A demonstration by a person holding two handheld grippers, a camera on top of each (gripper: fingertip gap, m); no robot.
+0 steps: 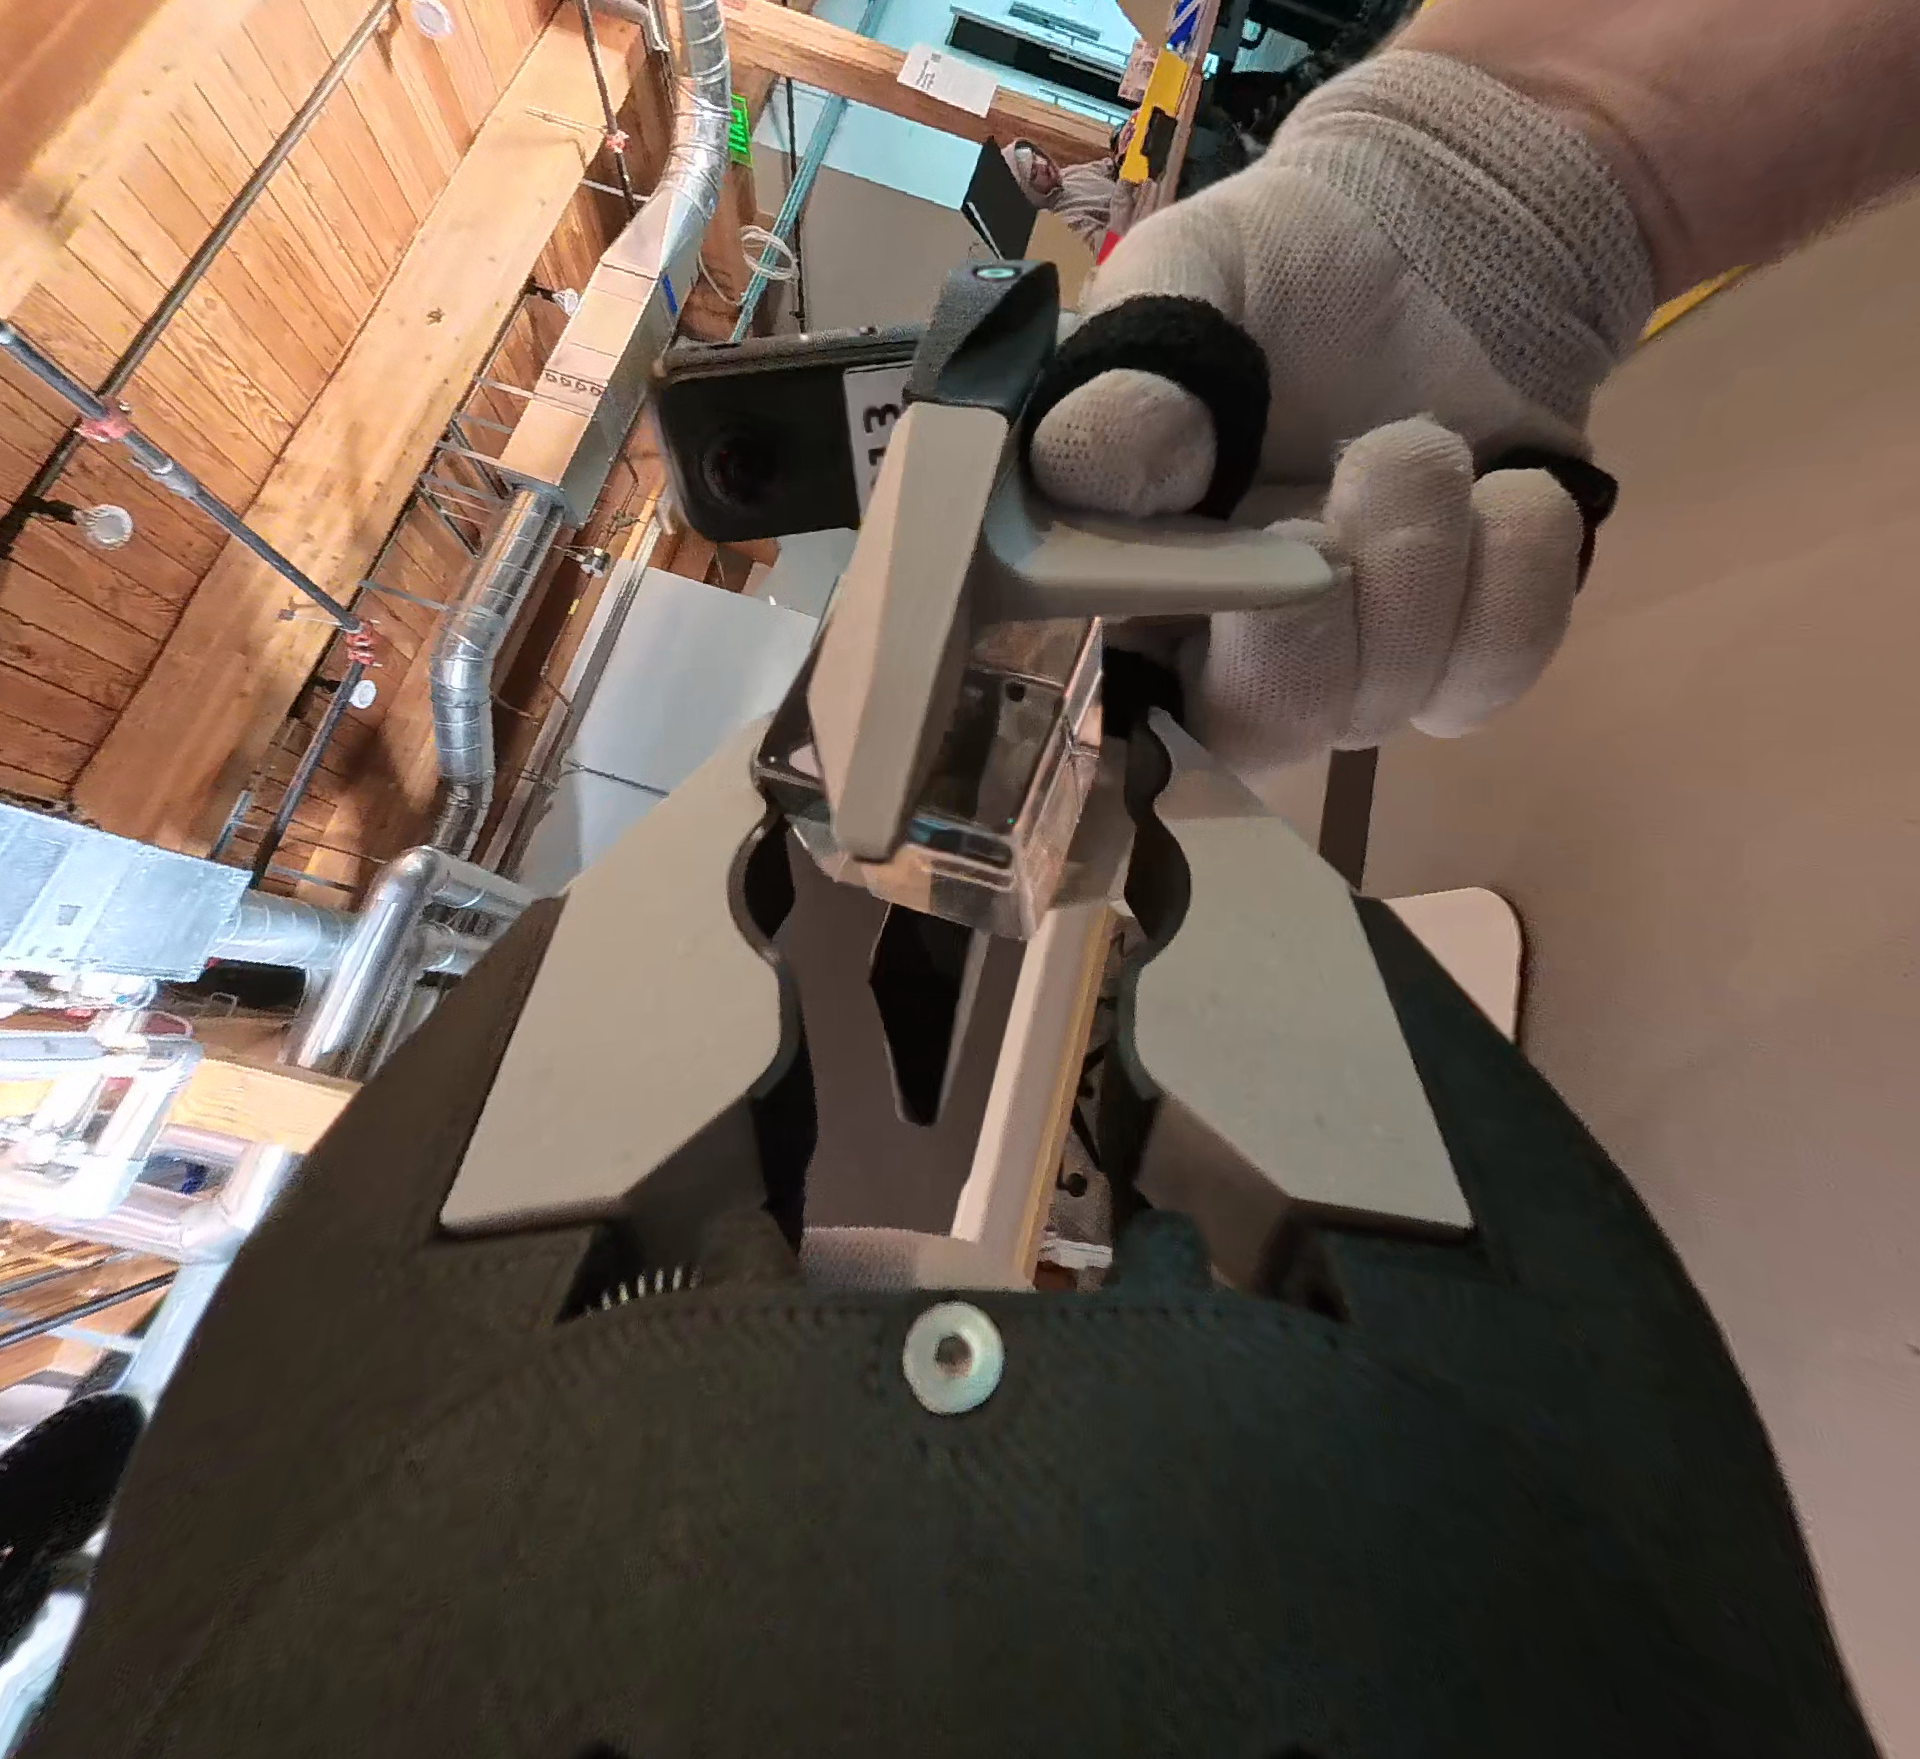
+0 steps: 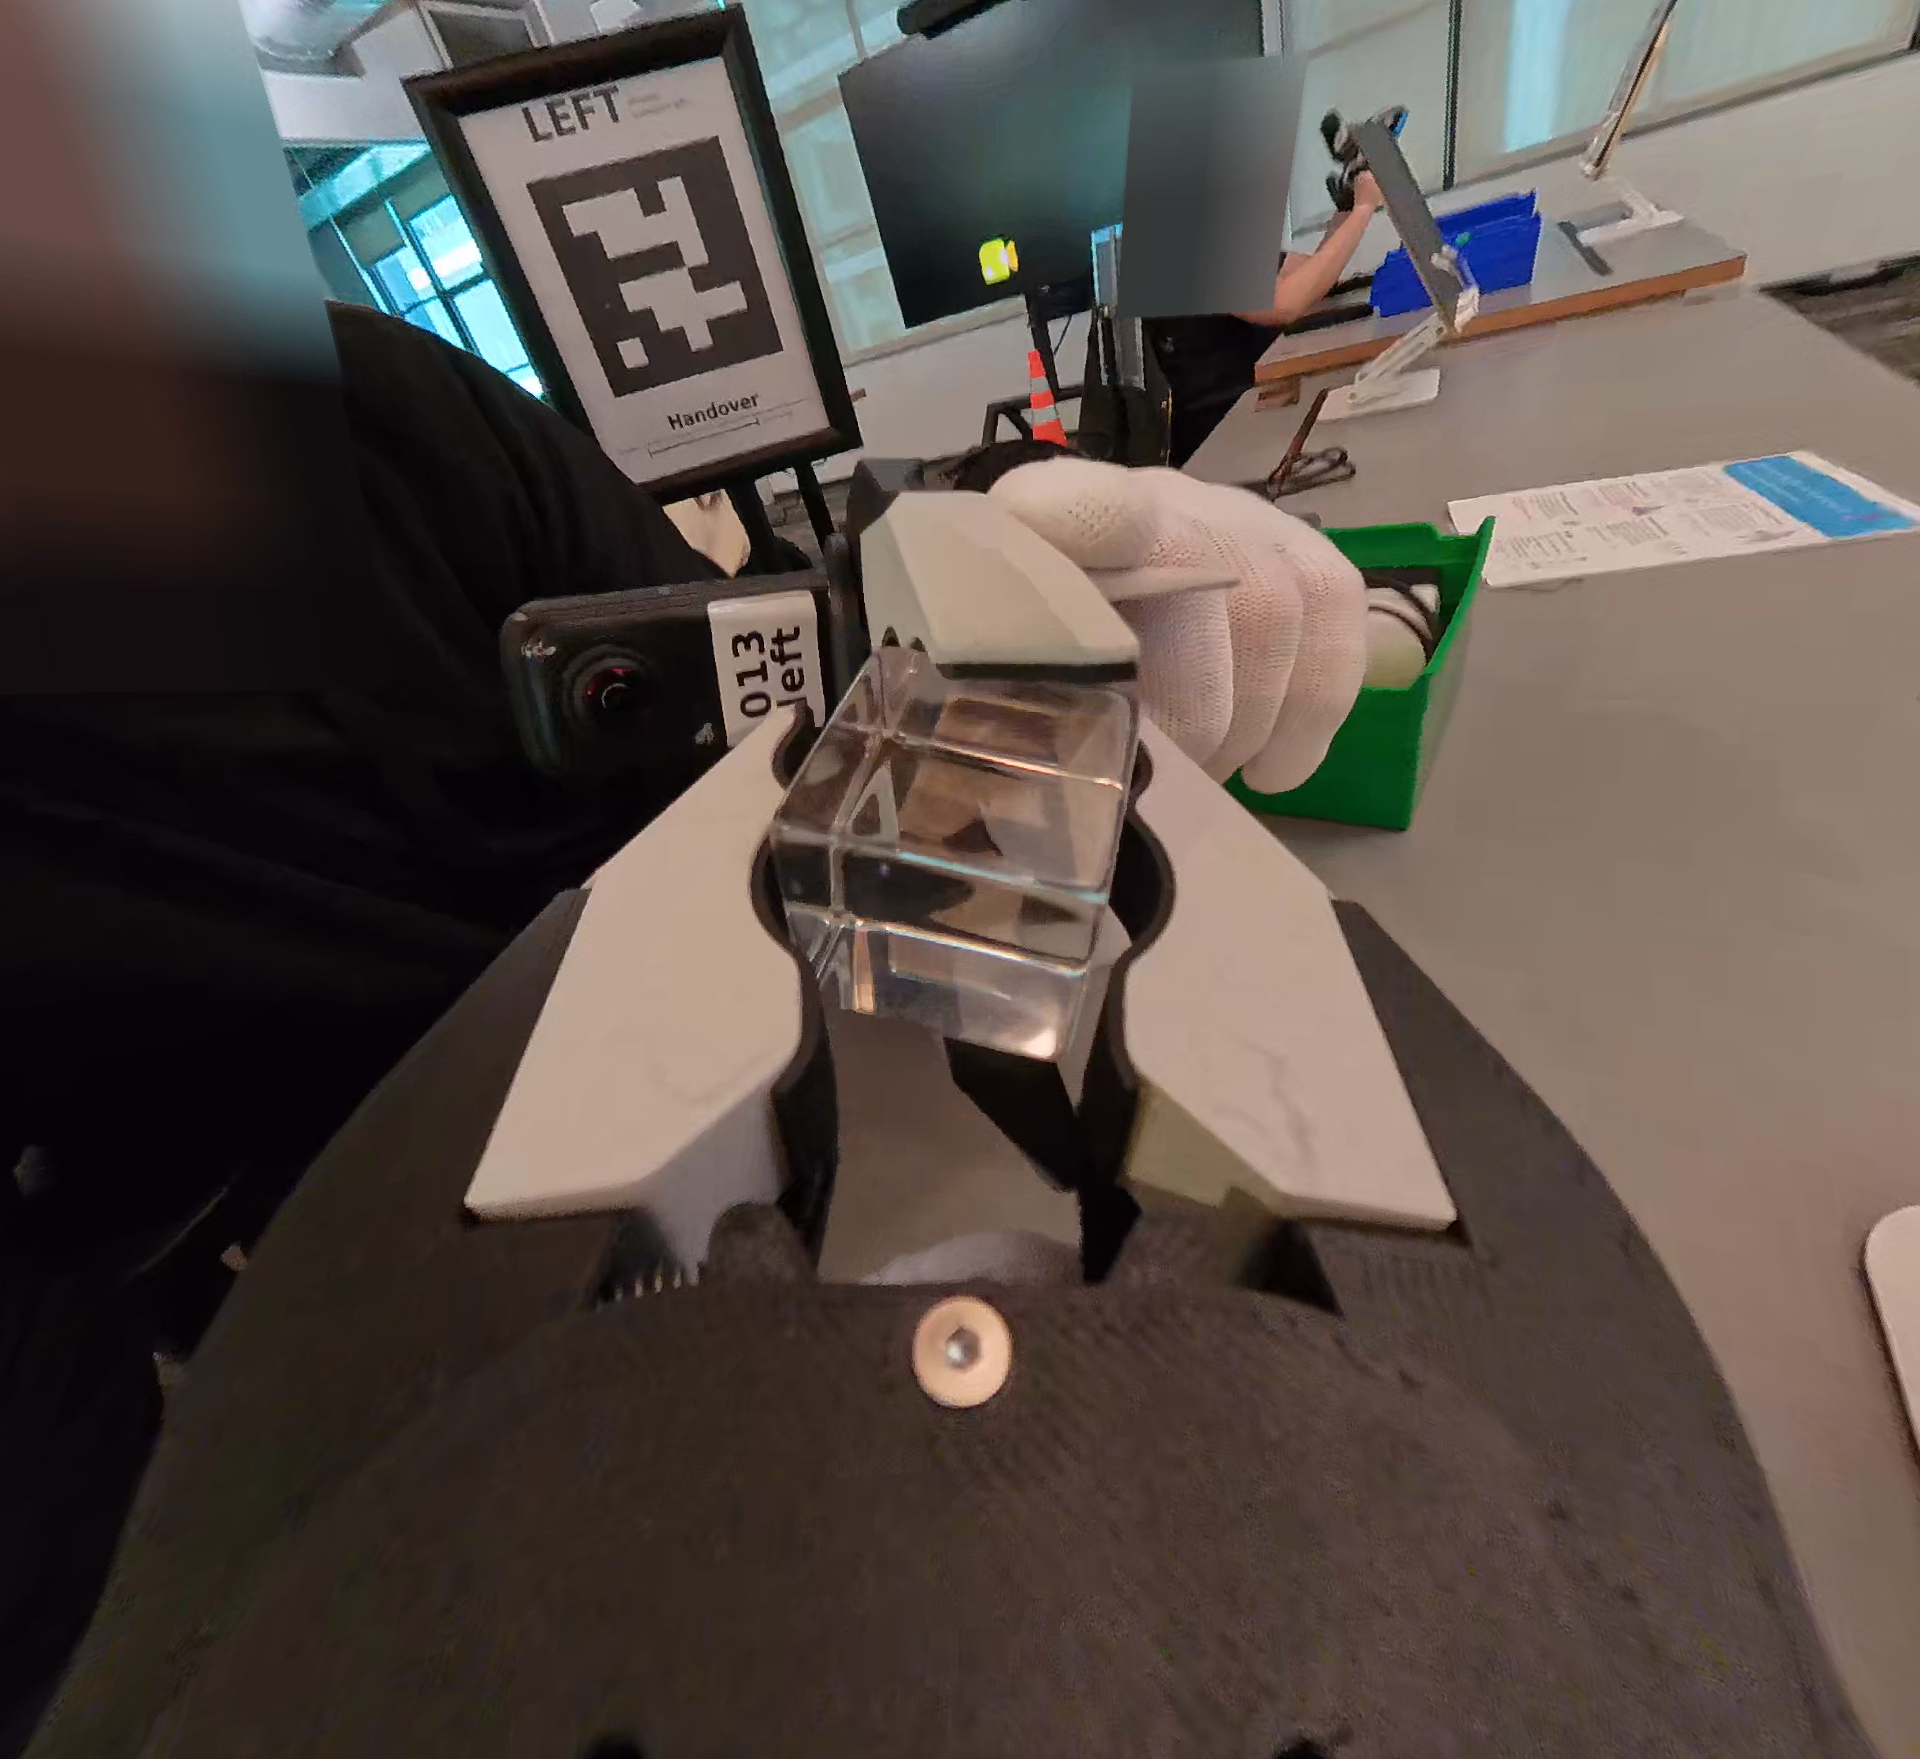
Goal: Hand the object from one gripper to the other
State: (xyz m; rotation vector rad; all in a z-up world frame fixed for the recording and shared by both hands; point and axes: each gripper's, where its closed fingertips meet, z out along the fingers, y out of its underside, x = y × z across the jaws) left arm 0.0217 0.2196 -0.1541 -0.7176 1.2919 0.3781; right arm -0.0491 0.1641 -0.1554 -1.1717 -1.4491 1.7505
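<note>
A clear glass-like cube (image 2: 935, 836) is held in the air between both grippers. My right gripper (image 2: 961, 764) has its two grey fingers against the cube's left and right sides. The left gripper's upper finger (image 2: 987, 597) lies on top of the cube; its lower finger is hidden. In the left wrist view the cube (image 1: 997, 826) sits between my left gripper's (image 1: 951, 764) finger tips. The right gripper's finger (image 1: 904, 660) lies across the cube's face, held by a white-gloved hand (image 1: 1382, 421).
A grey table (image 2: 1558, 930) lies below on the right, with a green bin (image 2: 1392, 743), printed sheets (image 2: 1683, 514) and a white object at the right edge (image 2: 1896, 1294). A framed marker sign (image 2: 644, 255) stands behind. A person sits at the far desk. My right fingertips sit around 8 cm from my left ones.
</note>
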